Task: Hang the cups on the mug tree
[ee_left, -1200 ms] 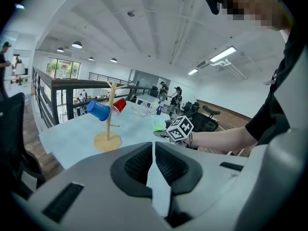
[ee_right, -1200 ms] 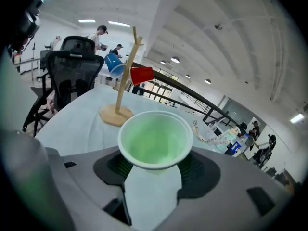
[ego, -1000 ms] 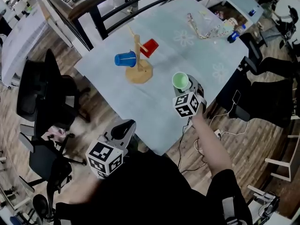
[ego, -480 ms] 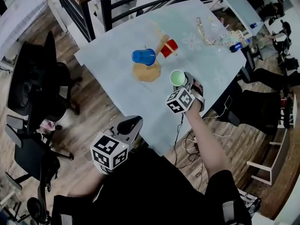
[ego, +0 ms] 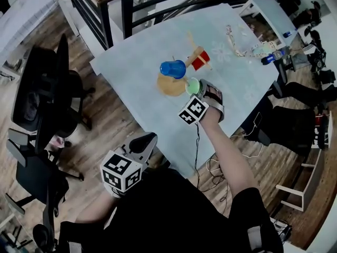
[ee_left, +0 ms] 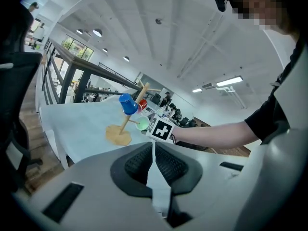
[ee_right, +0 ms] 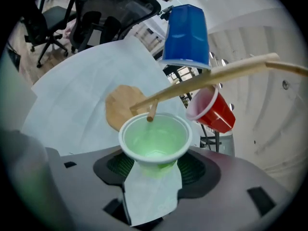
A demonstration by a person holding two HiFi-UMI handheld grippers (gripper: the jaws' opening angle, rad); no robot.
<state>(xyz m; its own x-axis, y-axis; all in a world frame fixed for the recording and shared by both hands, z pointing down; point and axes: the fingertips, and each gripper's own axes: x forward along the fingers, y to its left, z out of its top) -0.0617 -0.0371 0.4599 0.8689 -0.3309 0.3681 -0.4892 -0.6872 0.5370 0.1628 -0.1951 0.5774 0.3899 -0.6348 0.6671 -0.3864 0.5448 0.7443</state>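
now the right gripper (ee_right: pixel 154 171), clamped on the green cup (ee_right: pixel 154 139), has carried it from the table (ego: pixel 131 62) edge to the mug tree (ego: pixel 171 84). a short peg (ee_right: pixel 151 113) points into its mouth. the blue cup (ee_right: pixel 186 35) and red cup (ee_right: pixel 214 110) hang close above. the left gripper (ee_left: pixel 153 160), jaws together and empty, hangs off the near edge.

Black office chairs (ego: pixel 39 88) are standing on a wood floor (ego: pixel 105 125) beside a pale-clothed table (ego: pixel 131 73). A dark railing (ego: pixel 126 15) is running behind it, strip lights (ee_left: pixel 229 82) are glowing on a white ceiling (ee_left: pixel 144 28), and what may be a desk (ego: pixel 268 9) is showing farther back.
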